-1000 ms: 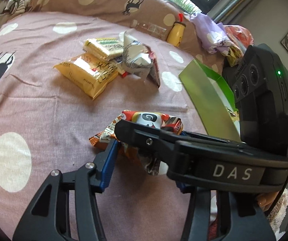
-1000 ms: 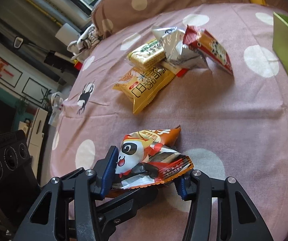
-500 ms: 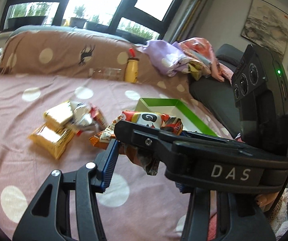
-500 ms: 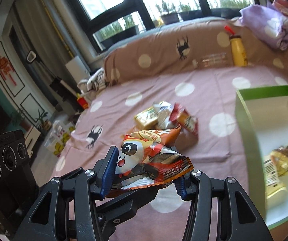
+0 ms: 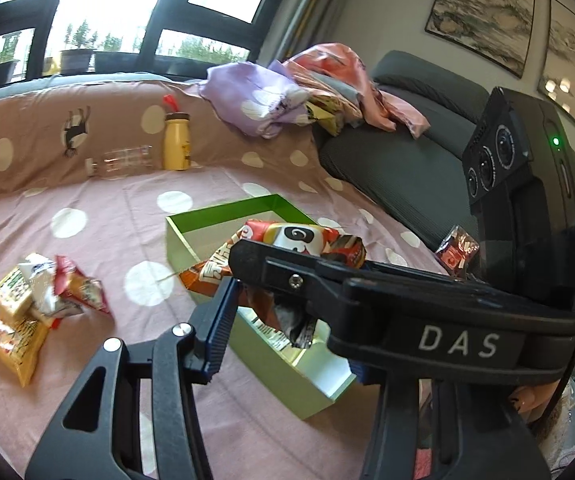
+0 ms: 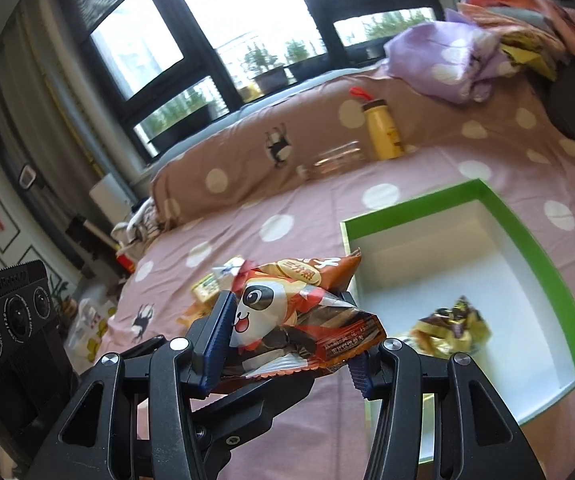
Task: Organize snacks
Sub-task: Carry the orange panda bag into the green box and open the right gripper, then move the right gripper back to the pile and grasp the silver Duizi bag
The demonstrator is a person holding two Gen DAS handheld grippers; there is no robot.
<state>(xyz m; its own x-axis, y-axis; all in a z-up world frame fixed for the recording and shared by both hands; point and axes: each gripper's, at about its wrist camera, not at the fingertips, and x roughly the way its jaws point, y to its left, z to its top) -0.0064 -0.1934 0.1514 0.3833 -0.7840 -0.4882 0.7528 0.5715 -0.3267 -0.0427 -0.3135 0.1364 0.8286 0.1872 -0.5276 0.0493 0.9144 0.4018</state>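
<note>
A bed (image 5: 99, 196) covered in a pink sheet with white dots carries everything here. A green box (image 6: 543, 252) with a white inside sits open on it. Well to the box's side lies a small heap of snack packets (image 5: 35, 300), touching one another, yellow ones beneath a silver-and-red one. At the far edge, against a brown dotted bolster (image 5: 27, 136), a yellow bottle (image 5: 176, 140) stands upright just beside a clear bottle (image 5: 121, 159) lying on its side.

Glossy foil snack packet (image 6: 299, 320), matt cardboard box (image 6: 527, 236), cloth bedsheet (image 5: 99, 208)
</note>
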